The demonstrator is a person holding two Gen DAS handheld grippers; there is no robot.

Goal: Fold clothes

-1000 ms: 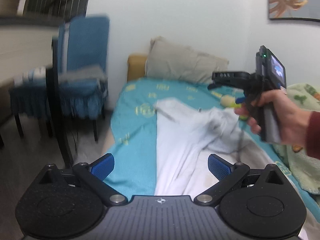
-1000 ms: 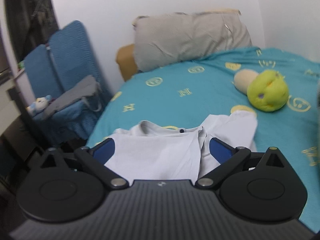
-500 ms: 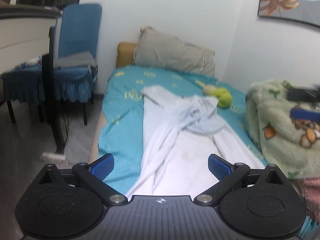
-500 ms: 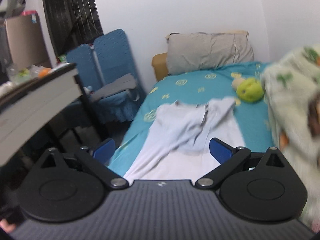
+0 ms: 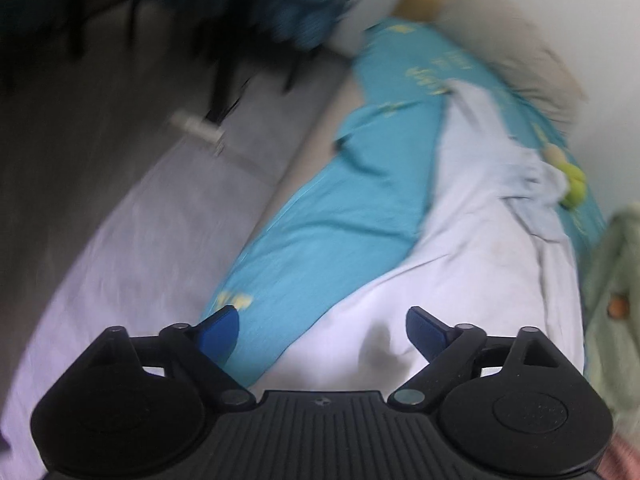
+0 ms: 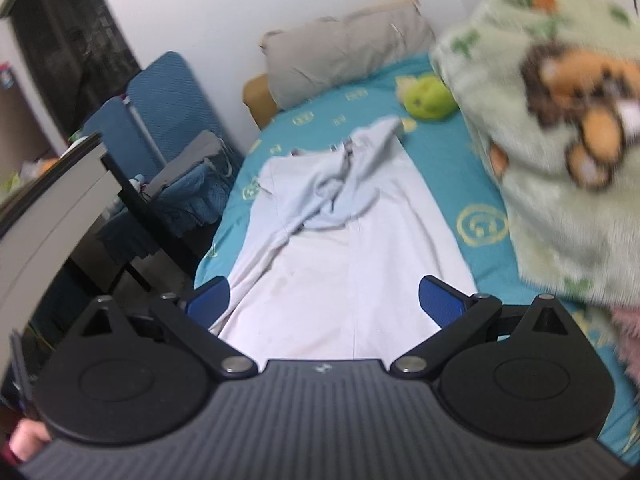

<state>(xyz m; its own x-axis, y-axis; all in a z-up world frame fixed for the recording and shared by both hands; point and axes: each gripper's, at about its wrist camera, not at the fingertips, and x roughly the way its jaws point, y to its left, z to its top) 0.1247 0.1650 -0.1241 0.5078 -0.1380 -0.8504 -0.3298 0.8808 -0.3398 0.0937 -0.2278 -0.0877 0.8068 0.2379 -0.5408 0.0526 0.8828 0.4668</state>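
Moved: both views now look from the foot of the bed; a second ago the right view sat close over the collar and the left view showed the other hand with its tool at right.
Left view: tipped down and rolled since half a second ago, heavily blurred, with grey floor (image 5: pixel 132 216) filling its left half.
Shirt: white shirt (image 6: pixel 352 240) lies lengthwise down the middle of the bed (image 6: pixel 472 184), collar end towards the pillow (image 6: pixel 344 48) at top, hem at the bottom edge of the frame; its upper part is bunched in loose folds, its lower part nearly flat.
Shirt in left view: runs from lower centre to upper right (image 5: pixel 472 232), its left edge on the teal sheet.
Left tool: left tool (image 5: pixel 322 332) has its blue pads wide apart and closing, over the shirt's lower left edge; nothing is pinched between them.
Right tool: right tool (image 6: pixel 324 306) stands wide open above the hem, holding nothing.
Handling: judged light, soft and limp; it will sag and crease, not slip or break.
Where to hold: the two hem corners, one per tool, pinching both layers, likely gives a clean fold towards the collar.
Nearby: green toy (image 6: pixel 428 98) just beyond the collar; fleece blanket (image 6: pixel 560 140) at right.
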